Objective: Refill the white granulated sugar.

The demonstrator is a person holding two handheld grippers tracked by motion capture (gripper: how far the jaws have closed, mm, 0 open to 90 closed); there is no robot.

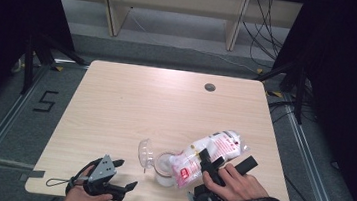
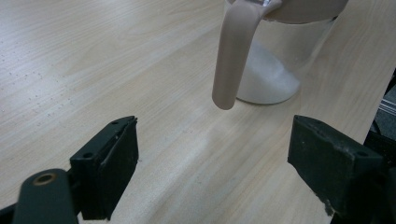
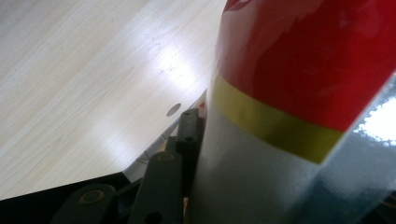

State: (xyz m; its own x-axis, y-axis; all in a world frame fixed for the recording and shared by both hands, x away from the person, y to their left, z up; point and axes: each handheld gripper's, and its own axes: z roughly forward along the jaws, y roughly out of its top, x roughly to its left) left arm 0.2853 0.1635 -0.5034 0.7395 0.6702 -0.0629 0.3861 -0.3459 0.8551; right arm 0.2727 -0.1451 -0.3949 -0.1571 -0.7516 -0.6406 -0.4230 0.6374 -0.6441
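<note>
Near the front edge of the tabletop (image 1: 116, 104), the right claw (image 1: 208, 165) is clamped on a white bag with red print (image 1: 211, 151), held tilted so its lower end sits over the mouth of a clear glass jar (image 1: 164, 167). White powder lies heaped in the jar's bottom. Its clear lid (image 1: 146, 152) hangs open to the left, with a pale latch arm (image 2: 233, 56) drooping down the side. At the front left corner, the left claw (image 1: 120, 177) rests with jaws spread wide and nothing between them, pointing toward the jar.
</note>
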